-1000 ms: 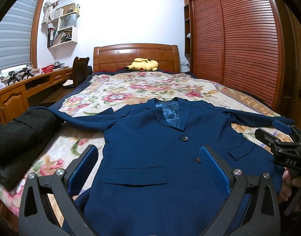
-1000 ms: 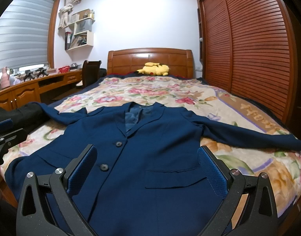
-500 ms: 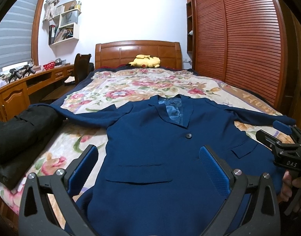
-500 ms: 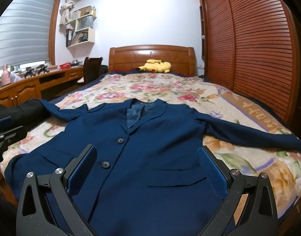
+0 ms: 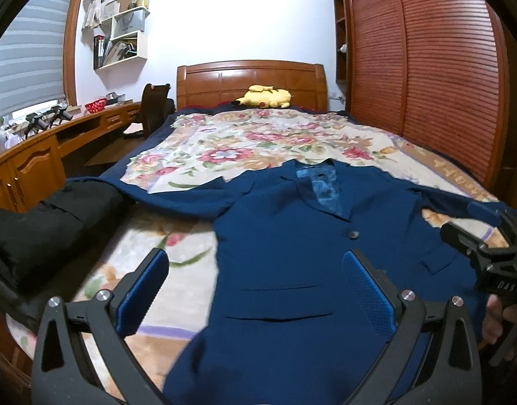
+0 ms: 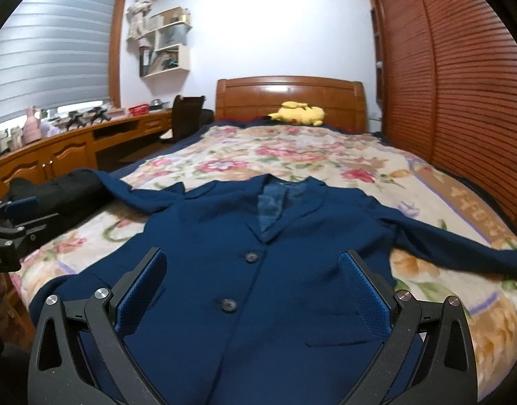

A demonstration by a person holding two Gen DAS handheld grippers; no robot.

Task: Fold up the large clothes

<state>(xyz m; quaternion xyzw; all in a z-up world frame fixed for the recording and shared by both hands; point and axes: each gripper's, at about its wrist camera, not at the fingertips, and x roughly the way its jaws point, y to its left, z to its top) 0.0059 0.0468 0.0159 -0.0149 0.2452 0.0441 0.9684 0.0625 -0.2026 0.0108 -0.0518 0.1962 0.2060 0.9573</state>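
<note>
Blue jacket [image 5: 292, 243] lies flat, face up, sleeves spread, on the floral bed [image 5: 245, 145], collar toward the headboard [image 5: 251, 81]. Left gripper [image 5: 255, 280] and right gripper [image 6: 251, 280] both hover over the jacket's hem with jaws spread wide, holding nothing. Compared with a second ago both views shifted left across the jacket; jacket itself unmoved. Black folded clothes [image 5: 39, 229] sit left of the jacket.

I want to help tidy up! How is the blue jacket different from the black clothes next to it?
The blue jacket lies spread flat with its sleeves stretched out; the black clothes sit bunched in a thick pile. The jacket fills the near middle of the bed; the black pile keeps to its left edge. One jacket sleeve reaches the pile. Both rest on the flowered cover.
</note>
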